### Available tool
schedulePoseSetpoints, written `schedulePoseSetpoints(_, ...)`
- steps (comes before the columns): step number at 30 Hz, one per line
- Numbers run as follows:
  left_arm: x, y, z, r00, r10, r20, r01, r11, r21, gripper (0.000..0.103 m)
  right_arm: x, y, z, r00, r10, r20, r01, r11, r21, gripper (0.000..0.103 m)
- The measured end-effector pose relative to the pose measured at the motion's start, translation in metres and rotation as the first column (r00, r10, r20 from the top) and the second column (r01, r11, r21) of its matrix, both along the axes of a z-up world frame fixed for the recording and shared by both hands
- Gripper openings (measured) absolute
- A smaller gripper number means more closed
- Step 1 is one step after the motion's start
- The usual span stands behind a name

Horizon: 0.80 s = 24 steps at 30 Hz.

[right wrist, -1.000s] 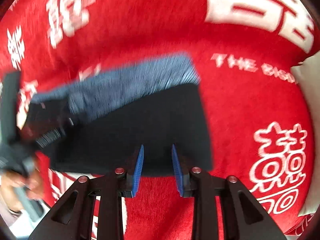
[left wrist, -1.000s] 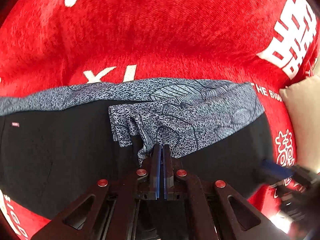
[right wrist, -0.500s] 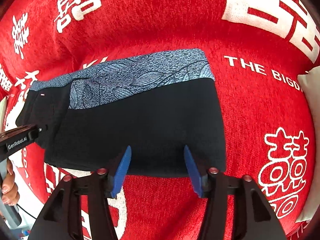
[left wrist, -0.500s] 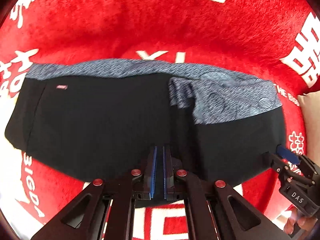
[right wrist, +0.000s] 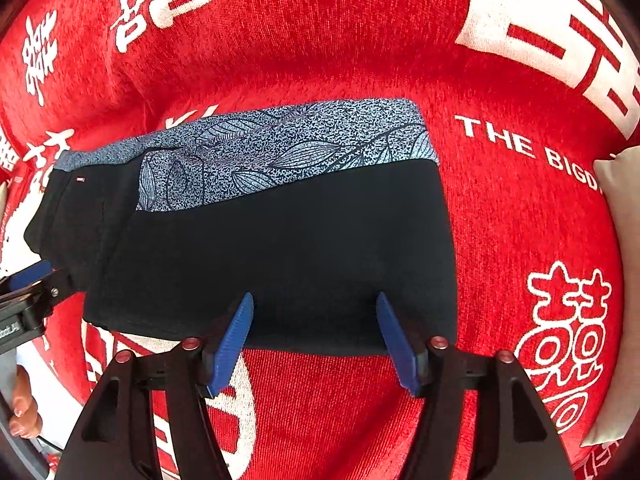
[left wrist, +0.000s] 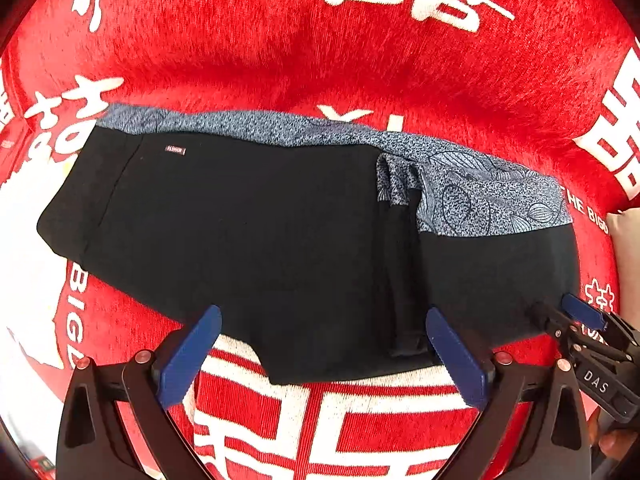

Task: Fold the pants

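The black pants with a grey-blue leaf-print side band lie folded flat on a red blanket. In the right wrist view the pants lie just ahead of the fingers. My left gripper is open and empty, its blue fingers wide apart over the pants' near edge. My right gripper is open and empty at the near edge of the pants' right end; it also shows in the left wrist view.
The red blanket with white characters covers the surface all around. A beige cushion sits at the right edge. The left gripper's body shows at the left edge of the right wrist view.
The left gripper was shut on the leaf-print cloth; it has let go, opened wide and pulled back. The right gripper opened wider and the pants now lie flat.
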<state>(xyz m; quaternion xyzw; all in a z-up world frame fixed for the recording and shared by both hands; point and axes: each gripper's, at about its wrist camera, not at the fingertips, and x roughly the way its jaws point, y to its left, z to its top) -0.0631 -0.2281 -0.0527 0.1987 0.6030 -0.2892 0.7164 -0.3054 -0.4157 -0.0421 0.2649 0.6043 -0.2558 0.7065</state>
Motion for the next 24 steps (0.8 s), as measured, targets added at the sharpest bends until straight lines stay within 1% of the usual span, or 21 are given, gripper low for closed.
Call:
schedulePoseSetpoints(3, 0.002, 0.002, -0.001, 1.0, -0.008, -0.009, 0.008, 1.0, 0.012, 0.103, 0.003, 0.002, 0.005, 1.0, -0.007, -0.009, 0.007, 1.0, 0.001, 0.068)
schedulePoseSetpoints(8, 0.009, 0.008, -0.005, 1.0, -0.012, -0.026, 0.013, 1.0, 0.016, 0.103, 0.013, 0.014, 0.022, 1.0, -0.014, 0.02, 0.014, 1.0, 0.008, 0.068)
schedulePoseSetpoints(15, 0.026, 0.029, -0.011, 0.998, 0.043, -0.041, -0.042, 0.999, 0.019, 0.103, 0.051, 0.035, 0.025, 0.999, 0.028, 0.046, -0.029, 0.999, 0.034, 0.072)
schedulePoseSetpoints(16, 0.029, 0.034, -0.012, 0.997, 0.048, -0.058, -0.047, 0.999, 0.012, 0.103, 0.057, 0.037, 0.024, 0.998, 0.036, 0.047, -0.038, 0.999, 0.032, 0.073)
schedulePoseSetpoints(17, 0.032, 0.038, -0.013, 0.995, 0.055, -0.082, -0.055, 0.998, -0.001, 0.103, 0.062, 0.039, 0.023, 0.998, 0.045, 0.048, -0.047, 0.998, 0.03, 0.076)
schedulePoseSetpoints(18, 0.036, 0.045, -0.014, 0.992, 0.076, -0.101, -0.078, 0.997, -0.022, 0.103, 0.067, 0.041, 0.02, 0.998, 0.052, 0.048, -0.054, 0.998, 0.034, 0.08)
schedulePoseSetpoints(19, 0.04, 0.053, -0.014, 0.989, 0.1, -0.11, -0.105, 0.994, -0.041, 0.103, 0.07, 0.041, 0.016, 0.997, 0.054, 0.047, -0.057, 0.997, 0.046, 0.08)
schedulePoseSetpoints(20, 0.043, 0.059, -0.014, 0.986, 0.122, -0.117, -0.129, 0.99, -0.053, 0.103, 0.072, 0.042, 0.007, 0.998, 0.054, 0.042, -0.057, 0.995, 0.08, 0.081)
schedulePoseSetpoints(21, 0.049, 0.07, -0.016, 0.979, 0.158, -0.129, -0.168, 0.983, -0.068, 0.103, 0.074, 0.043, -0.005, 0.998, 0.055, 0.023, -0.057, 0.991, 0.12, 0.081)
schedulePoseSetpoints(22, 0.054, 0.078, -0.018, 0.972, 0.188, -0.14, -0.2, 0.977, -0.078, 0.103, 0.073, 0.044, -0.018, 0.998, 0.055, -0.015, -0.052, 0.988, 0.148, 0.081)
schedulePoseSetpoints(24, 0.063, 0.094, -0.022, 0.959, 0.237, -0.156, -0.253, 0.963, -0.092, 0.103, 0.072, 0.047, -0.021, 0.998, 0.064, 0.011, -0.065, 0.992, 0.11, 0.083)
